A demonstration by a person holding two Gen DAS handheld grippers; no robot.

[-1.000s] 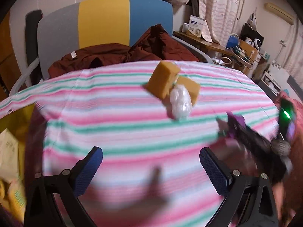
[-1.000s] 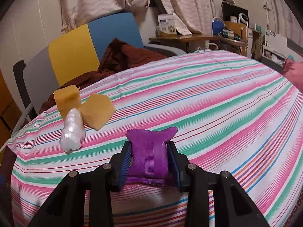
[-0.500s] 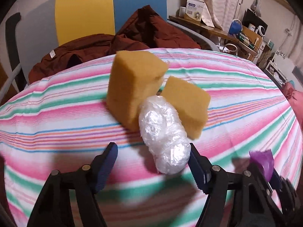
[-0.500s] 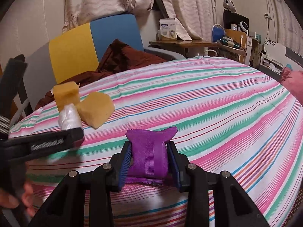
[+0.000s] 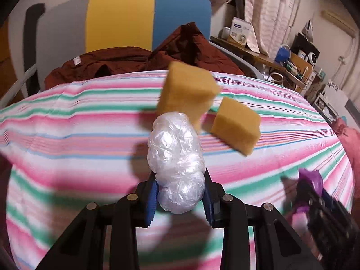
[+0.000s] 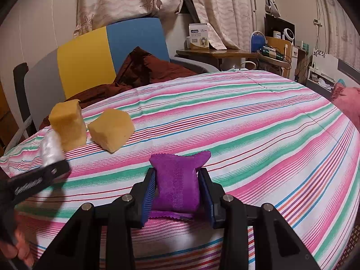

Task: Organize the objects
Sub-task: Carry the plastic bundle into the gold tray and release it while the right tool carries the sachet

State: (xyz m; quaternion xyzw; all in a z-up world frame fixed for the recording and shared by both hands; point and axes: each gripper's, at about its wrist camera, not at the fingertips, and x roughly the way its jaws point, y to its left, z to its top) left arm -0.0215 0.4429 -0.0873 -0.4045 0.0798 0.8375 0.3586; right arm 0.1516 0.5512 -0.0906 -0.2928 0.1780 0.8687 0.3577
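Observation:
My left gripper point(image 5: 178, 199) is shut on the near end of a crumpled clear plastic bundle point(image 5: 175, 157), which lies on the striped tablecloth point(image 5: 78, 135). Just beyond the bundle stand two yellow sponges, a tall one point(image 5: 189, 92) and a lower one point(image 5: 236, 128) to its right. My right gripper point(image 6: 177, 191) is shut on a purple pouch point(image 6: 177, 180) that rests on the cloth. In the right wrist view the left gripper point(image 6: 33, 180) shows at the left edge with the plastic bundle point(image 6: 51, 148) in it, beside the sponges point(image 6: 67, 126) point(image 6: 110, 130).
Behind the table stands a chair with a grey, yellow and blue back point(image 5: 126, 22), with a dark red garment point(image 5: 139, 60) draped on it. A cluttered side table point(image 6: 225, 52) and shelves fill the far right. A pink cushion point(image 6: 348, 103) lies at the right edge.
My left gripper moved forward to the plastic bundle and went from wide open to shut on it. The right gripper stayed still with the purple pouch.

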